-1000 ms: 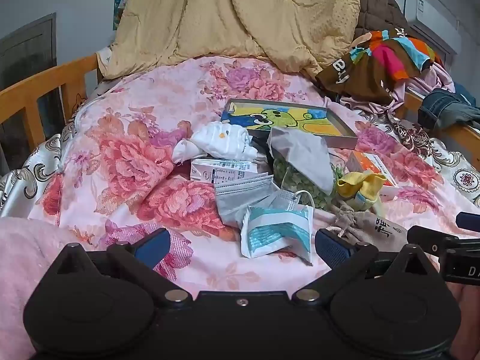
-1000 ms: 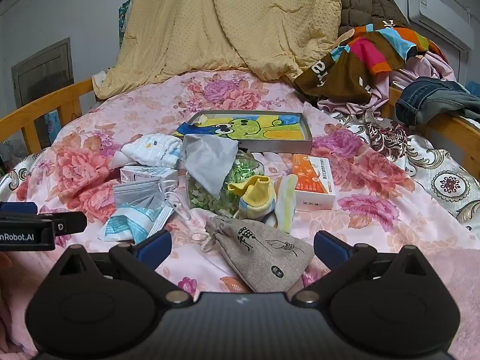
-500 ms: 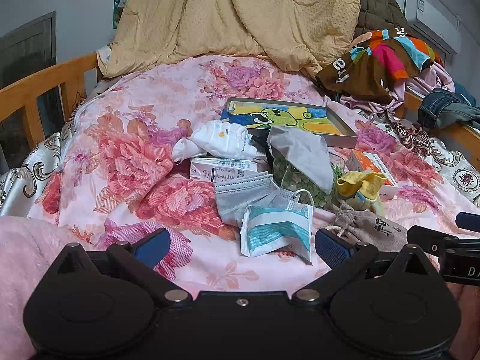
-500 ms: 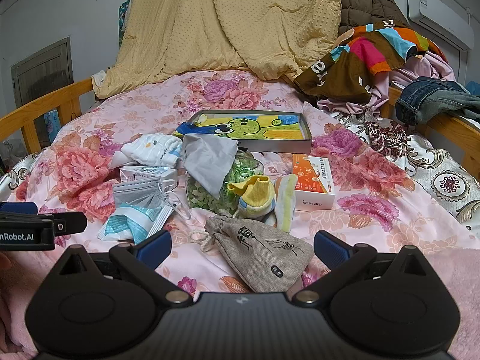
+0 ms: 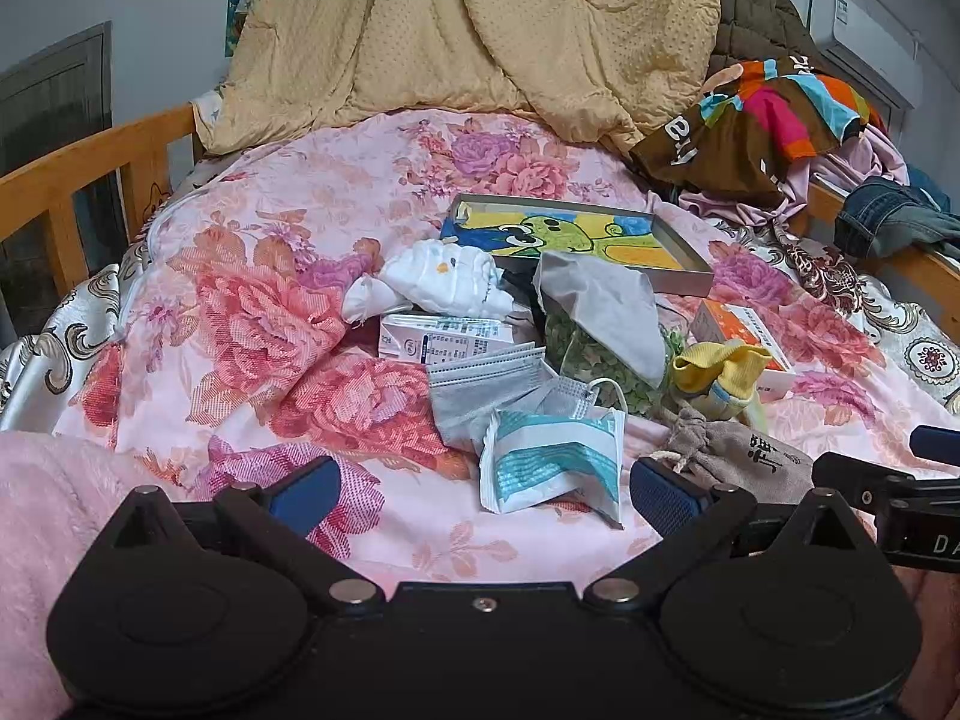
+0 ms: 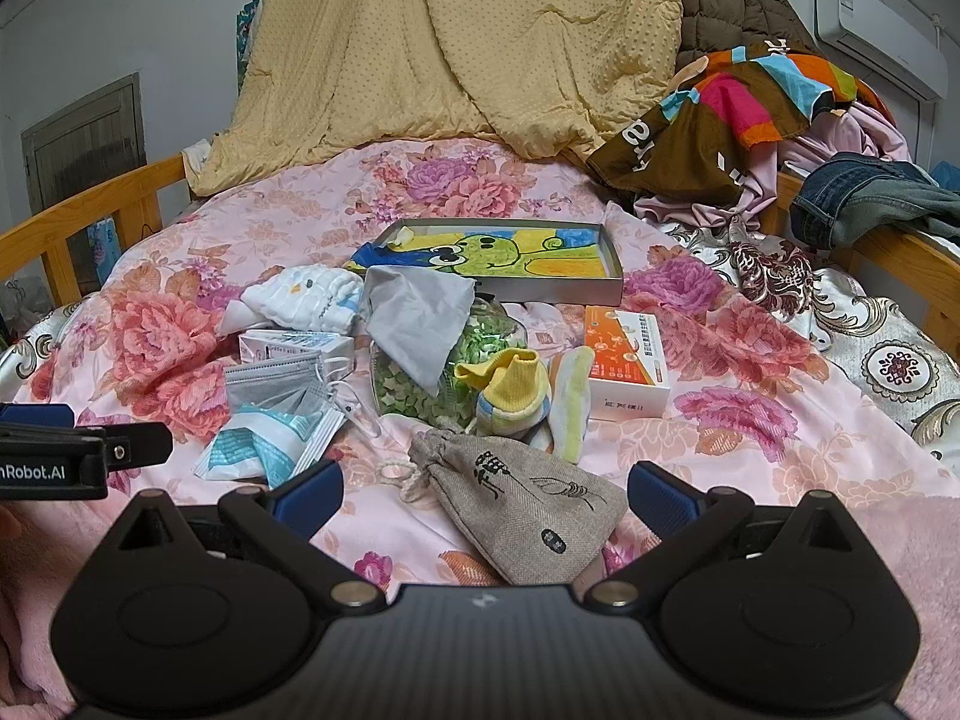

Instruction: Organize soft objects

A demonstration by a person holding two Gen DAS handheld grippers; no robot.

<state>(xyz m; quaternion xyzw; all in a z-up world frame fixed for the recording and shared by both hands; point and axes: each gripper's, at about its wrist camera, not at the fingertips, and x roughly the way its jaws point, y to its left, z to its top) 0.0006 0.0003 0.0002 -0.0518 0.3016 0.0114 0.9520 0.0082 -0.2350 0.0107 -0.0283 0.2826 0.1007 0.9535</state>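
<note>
A heap of soft things lies mid-bed: a white cloth (image 5: 447,279), a grey cloth (image 5: 600,306) draped over a jar of green pieces (image 6: 447,369), grey face masks (image 5: 486,387), a teal-and-white mask packet (image 5: 549,468), yellow baby socks (image 6: 510,393) and a grey drawstring pouch (image 6: 522,507). Behind them sits a shallow tray (image 6: 609,249) with a cartoon picture. My left gripper (image 5: 483,489) is open just short of the mask packet. My right gripper (image 6: 483,489) is open with the pouch lying between its fingers, untouched.
An orange-and-white box (image 6: 627,360) and a small white carton (image 5: 447,345) lie in the heap. A beige quilt (image 6: 456,42) rises at the back, with piled clothes (image 6: 744,114) at right. Wooden rails (image 5: 72,174) edge the bed. A pink fleece sleeve (image 5: 42,510) shows at lower left.
</note>
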